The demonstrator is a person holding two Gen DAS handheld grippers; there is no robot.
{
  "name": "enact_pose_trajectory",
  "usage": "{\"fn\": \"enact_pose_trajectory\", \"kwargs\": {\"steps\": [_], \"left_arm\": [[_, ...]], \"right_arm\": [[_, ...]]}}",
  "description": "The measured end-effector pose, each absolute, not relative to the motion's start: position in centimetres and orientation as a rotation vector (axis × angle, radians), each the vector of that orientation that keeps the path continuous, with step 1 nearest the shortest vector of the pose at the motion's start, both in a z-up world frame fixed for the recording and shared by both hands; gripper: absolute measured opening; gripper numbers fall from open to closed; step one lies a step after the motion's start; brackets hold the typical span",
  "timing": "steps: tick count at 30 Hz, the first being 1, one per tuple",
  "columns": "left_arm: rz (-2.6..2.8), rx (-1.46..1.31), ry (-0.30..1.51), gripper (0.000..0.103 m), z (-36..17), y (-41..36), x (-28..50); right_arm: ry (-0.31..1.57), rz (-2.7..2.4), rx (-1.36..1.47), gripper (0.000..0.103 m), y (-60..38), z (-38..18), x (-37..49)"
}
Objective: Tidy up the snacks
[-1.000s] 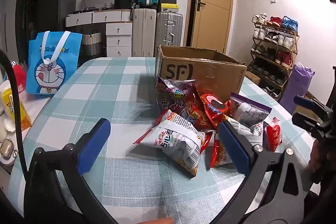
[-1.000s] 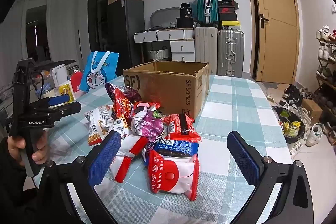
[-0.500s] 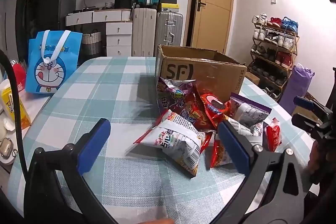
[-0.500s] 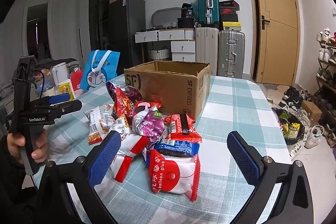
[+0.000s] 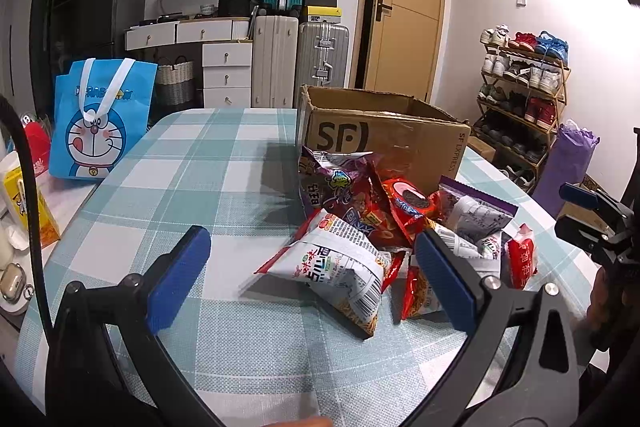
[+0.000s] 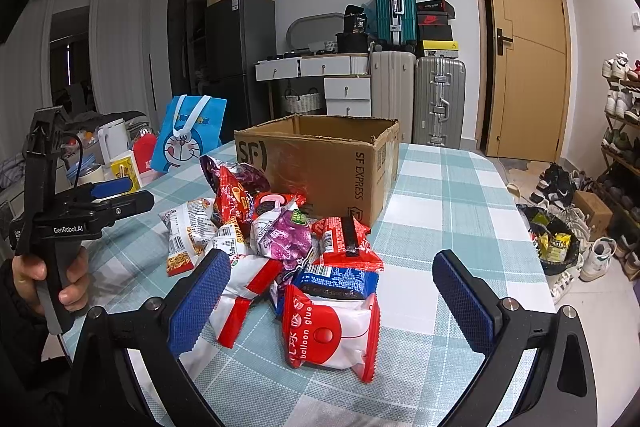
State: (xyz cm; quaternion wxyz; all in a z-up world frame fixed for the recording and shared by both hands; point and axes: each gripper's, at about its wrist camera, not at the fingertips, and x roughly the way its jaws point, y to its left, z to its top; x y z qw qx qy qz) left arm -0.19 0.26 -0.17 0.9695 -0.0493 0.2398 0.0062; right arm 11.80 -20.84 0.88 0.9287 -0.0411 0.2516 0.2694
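A pile of snack packets [image 5: 384, 227] lies on the checked tablecloth in front of an open SF cardboard box [image 5: 384, 143]. My left gripper [image 5: 312, 267] is open and empty, just short of a white noodle packet [image 5: 340, 267]. In the right wrist view the same pile [image 6: 280, 239] lies before the box [image 6: 320, 163]. My right gripper [image 6: 332, 291] is open and empty, its fingers on either side of a red and white balloon glue packet [image 6: 332, 331]. A blue packet [image 6: 336, 279] lies just behind it.
A blue Doraemon bag [image 5: 100, 119] stands at the table's left edge, beside a yellow carton [image 5: 28, 203] and small items. Suitcases [image 5: 300, 63], drawers and a door are behind. A shoe rack [image 5: 524, 95] and purple bag [image 5: 568, 163] stand at the right.
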Motion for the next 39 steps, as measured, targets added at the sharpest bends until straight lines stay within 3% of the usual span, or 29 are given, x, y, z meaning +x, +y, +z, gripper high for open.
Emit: {"fn": "enact_pose_trajectory", "kwargs": {"steps": [39], "left_arm": [[0.028, -0.099, 0.479, 0.102, -0.13, 0.15, -0.38]], "right_arm": [[0.524, 0.537, -0.087, 0.103, -20.98, 0.92, 11.75]]}}
